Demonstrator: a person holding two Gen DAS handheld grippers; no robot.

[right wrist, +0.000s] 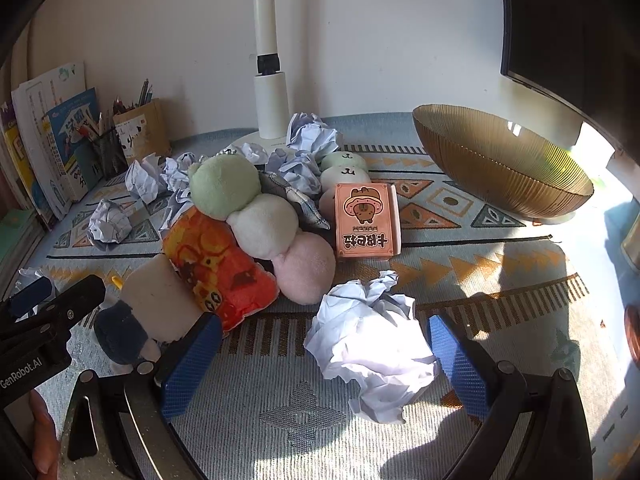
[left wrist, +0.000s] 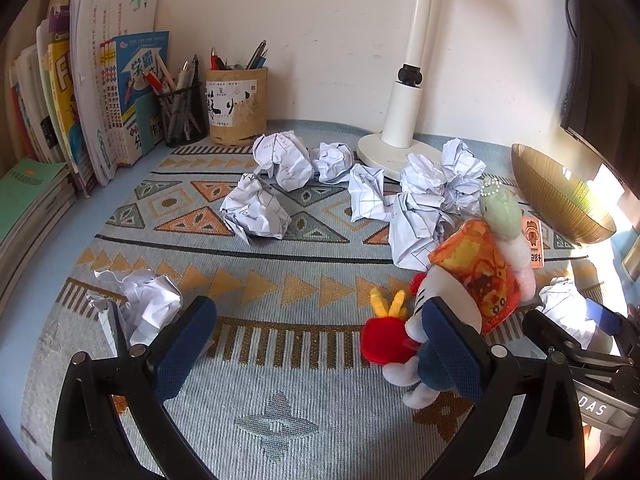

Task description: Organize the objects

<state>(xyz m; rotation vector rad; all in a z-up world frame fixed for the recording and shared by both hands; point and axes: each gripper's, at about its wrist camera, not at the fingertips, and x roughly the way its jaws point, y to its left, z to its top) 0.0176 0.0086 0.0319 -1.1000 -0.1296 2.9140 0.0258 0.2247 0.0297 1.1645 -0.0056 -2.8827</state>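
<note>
Desk mat [left wrist: 256, 264]: patterned cloth in blue, orange and grey, covers pretty much the whole desk, everything sits on it.
Lamp [left wrist: 404, 112]: white, round base at the back by the wall, a couple of paper balls crowd right up against the base.
Books [left wrist: 92, 92]: stood up along the back left, with a mesh pen cup [left wrist: 182, 114] and a tan pen holder [left wrist: 237, 106] just beside them.
Bowl [right wrist: 500, 164]: gold ribbed one on the right side, tilted, looks empty from what I can see.
Plush pile [right wrist: 240, 232]: green/white/pink dango plush lying over an orange printed plush, mid mat, touching each other.
Card box [right wrist: 366, 220]: pink, cartoon on front, just right of the plush pile.
Paper balls [left wrist: 288, 160]: bunch of crumpled sheets scattered across the back and middle of the mat.
Near paper ball [right wrist: 372, 344]: sits right between the right gripper's fingers.
Right gripper [right wrist: 324, 364]: jaws spread wide either side of that ball, pads not touching it.
Left gripper [left wrist: 320, 348]: jaws wide apart too, nothing held, right finger right by a small plush with a red piece [left wrist: 386, 340].
</note>
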